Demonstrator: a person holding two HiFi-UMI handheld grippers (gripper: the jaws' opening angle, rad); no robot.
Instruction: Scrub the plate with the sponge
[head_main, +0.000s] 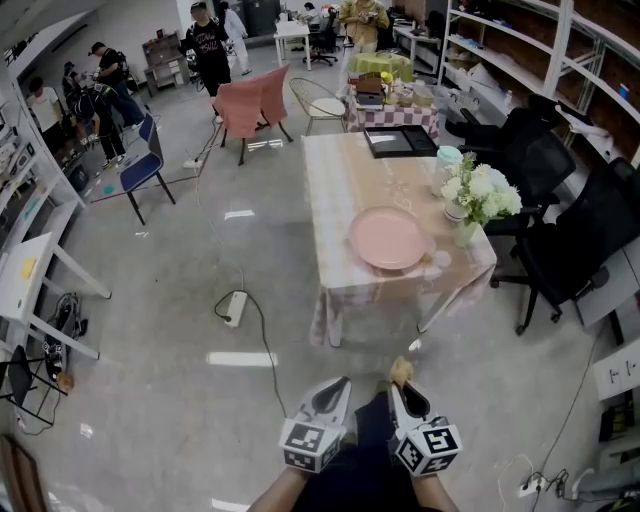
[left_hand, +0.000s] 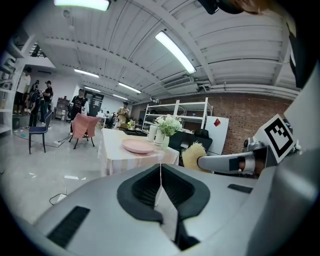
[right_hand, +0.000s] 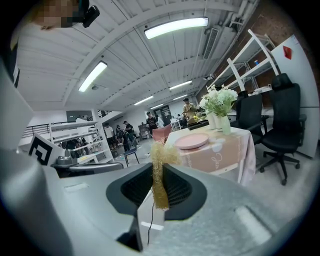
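Both grippers were held low and close to the person's body, side by side over the bare floor, short of the surface (head_main: 340, 190).

Left gripper (left_hand: 160, 172): jaws pressed together, pads meeting along a thin line, nothing between them. It hung just left of the right gripper, roughly level with it.

Right gripper (right_hand: 159, 186): jaws clamped on the sponge (right_hand: 160, 167), a yellowish, fibrous scrubber. The tuft stood upright between the pads, and its frayed top stuck out past the jaw tips. From the left gripper's side the sponge showed as a pale fuzzy ball at the tip of the right gripper.

Plate (head_main: 388, 238): pink, round, lying flat on the checked cloth. It was straight ahead of both grippers and well apart from them, near the edge of the surface closest to them. Neither gripper nor the sponge touched it.

Beyond the right gripper, to the right of the plate, a vase of white flowers (head_main: 478, 195) stood near the surface's right edge, just beside the plate but apart from it. A black tray (head_main: 400, 140) lay at the far end of the surface, past the plate.

Ahead and left of the left gripper, a power strip (head_main: 234, 308) with its cord lay on the floor. Black office chairs (head_main: 590, 240) stood off to the right of the right gripper, beside the surface. People stood at the far end of the room.
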